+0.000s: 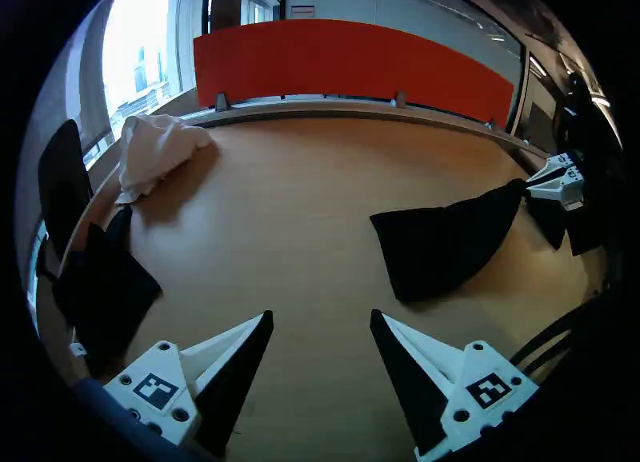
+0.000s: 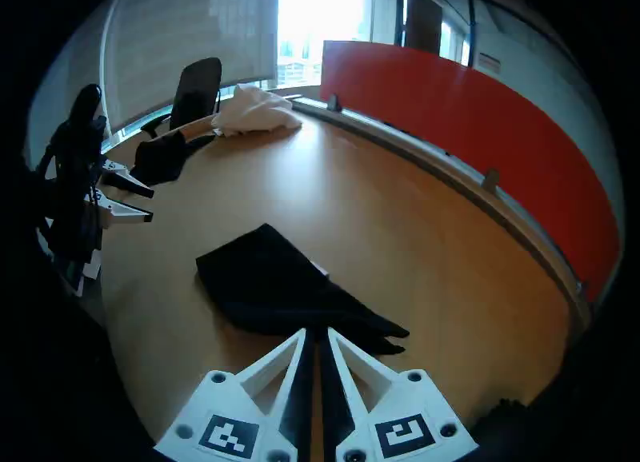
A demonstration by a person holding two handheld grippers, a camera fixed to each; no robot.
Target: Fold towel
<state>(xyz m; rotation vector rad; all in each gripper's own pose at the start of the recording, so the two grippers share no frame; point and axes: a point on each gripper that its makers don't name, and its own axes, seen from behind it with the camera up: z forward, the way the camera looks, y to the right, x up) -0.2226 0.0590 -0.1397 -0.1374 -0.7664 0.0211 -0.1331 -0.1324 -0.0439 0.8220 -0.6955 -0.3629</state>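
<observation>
A black towel (image 1: 444, 246) lies bunched on the wooden table (image 1: 304, 198), with one corner pulled up to the right. My right gripper (image 1: 531, 185) is shut on that corner, which lifts off the table. In the right gripper view the black towel (image 2: 272, 290) spreads out just ahead of my right gripper (image 2: 317, 336), whose fingers pinch its near edge. My left gripper (image 1: 320, 318) stands open over bare table, left of the towel and apart from it. The left gripper (image 2: 150, 205) also appears open at the table's far left edge.
A crumpled white towel (image 1: 156, 146) lies at the far left of the table, and another black cloth (image 1: 104, 286) hangs over the left edge. A red divider (image 1: 352, 62) runs along the back. A black chair (image 2: 196, 90) stands by the window.
</observation>
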